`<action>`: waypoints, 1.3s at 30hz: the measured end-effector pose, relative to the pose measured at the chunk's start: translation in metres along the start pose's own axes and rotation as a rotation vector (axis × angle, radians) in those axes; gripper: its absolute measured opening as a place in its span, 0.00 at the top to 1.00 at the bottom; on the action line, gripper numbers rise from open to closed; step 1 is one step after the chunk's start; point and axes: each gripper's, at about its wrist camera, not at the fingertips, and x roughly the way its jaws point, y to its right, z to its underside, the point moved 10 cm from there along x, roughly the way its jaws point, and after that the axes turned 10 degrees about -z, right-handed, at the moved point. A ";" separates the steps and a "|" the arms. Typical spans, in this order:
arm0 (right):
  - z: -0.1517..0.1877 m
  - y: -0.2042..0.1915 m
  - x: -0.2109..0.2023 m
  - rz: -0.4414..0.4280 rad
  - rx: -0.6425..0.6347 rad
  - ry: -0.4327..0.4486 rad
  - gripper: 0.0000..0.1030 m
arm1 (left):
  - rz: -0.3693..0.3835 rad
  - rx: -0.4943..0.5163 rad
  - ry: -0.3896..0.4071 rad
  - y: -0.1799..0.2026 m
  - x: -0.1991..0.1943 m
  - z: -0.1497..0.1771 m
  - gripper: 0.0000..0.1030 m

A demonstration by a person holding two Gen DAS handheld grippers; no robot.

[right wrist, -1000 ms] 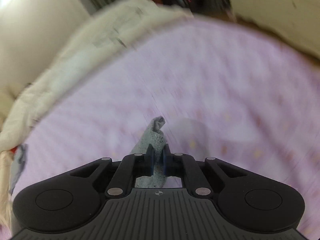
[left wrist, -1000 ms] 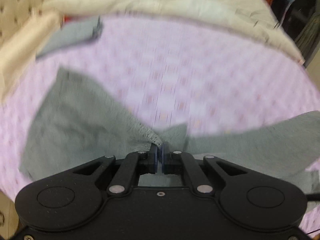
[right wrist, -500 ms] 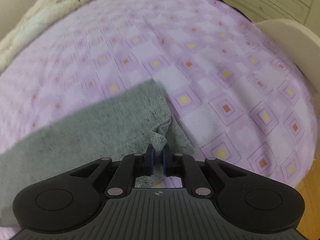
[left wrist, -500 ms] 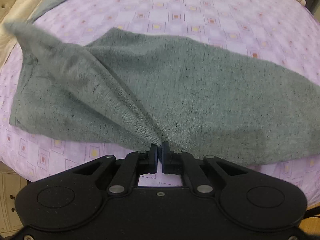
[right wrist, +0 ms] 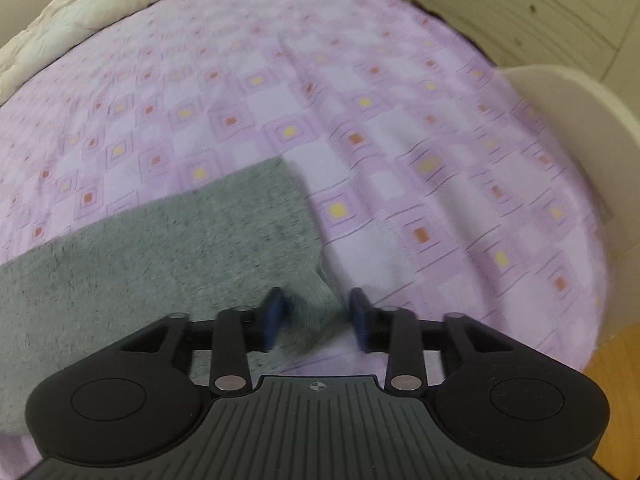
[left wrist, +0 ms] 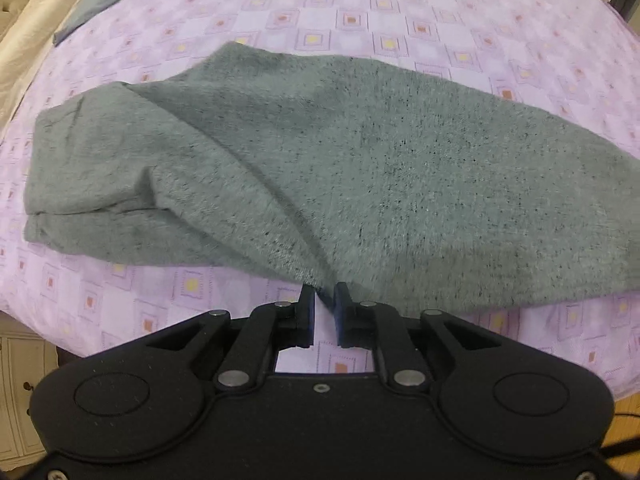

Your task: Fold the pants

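Soft, even indoor light covered the lilac bedsheet with small yellow and red squares (left wrist: pixel 400 20), with no glare. The grey speckled knit pants (left wrist: pixel 360 168) cast only a faint shadow on the sheet just beside their edge. Both fisheye views bent the sheet into a dome, darkening at the corners. In the right wrist view the pants (right wrist: pixel 160 248) and nearby sheet were blurred.

Both grippers, left (left wrist: pixel 324 290) and right (right wrist: pixel 315 300), formerly clamped on the pants (left wrist: pixel 360 168), are opening; the raised fold at left of frame has dropped flat.
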 end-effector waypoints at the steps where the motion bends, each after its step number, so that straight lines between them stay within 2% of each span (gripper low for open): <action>1: -0.002 0.002 -0.004 0.013 -0.002 0.009 0.62 | -0.007 0.000 -0.005 -0.002 -0.004 0.005 0.82; 6: -0.018 -0.005 -0.030 0.052 -0.028 0.111 0.62 | -0.054 -0.056 0.000 -0.037 -0.016 0.019 0.82; 9: -0.027 -0.040 -0.044 -0.009 -0.096 0.152 0.62 | -0.103 -0.089 0.017 -0.070 -0.017 0.018 0.82; 11: -0.026 -0.076 -0.050 -0.076 -0.169 0.156 0.62 | -0.134 -0.095 0.032 -0.092 -0.015 0.016 0.82; 14: -0.014 -0.146 -0.057 -0.195 -0.290 0.141 0.62 | -0.166 -0.106 0.048 -0.130 -0.005 0.006 0.82; 17: 0.015 -0.236 -0.063 -0.361 -0.393 0.098 0.62 | -0.169 -0.123 0.057 -0.168 0.014 -0.008 0.82; 24: 0.115 -0.438 -0.077 -0.623 -0.611 -0.015 0.62 | -0.143 -0.058 0.059 -0.250 0.051 -0.030 0.82; 26: 0.143 -0.490 -0.079 -0.669 -0.668 -0.038 0.61 | -0.143 -0.019 0.066 -0.266 0.063 -0.036 0.82; 29: 0.178 -0.551 -0.075 -0.680 -0.769 -0.060 0.58 | -0.125 0.024 0.051 -0.292 0.087 -0.044 0.82; 32: 0.211 -0.596 -0.071 -0.650 -0.911 -0.056 0.56 | -0.141 0.062 0.014 -0.311 0.111 -0.048 0.82; 36: 0.241 -0.631 -0.065 -0.582 -1.108 -0.031 0.56 | -0.120 0.028 -0.060 -0.336 0.135 -0.051 0.82; 39: 0.258 -0.647 -0.051 -0.519 -1.256 -0.011 0.56 | -0.101 -0.007 -0.066 -0.350 0.136 -0.054 0.82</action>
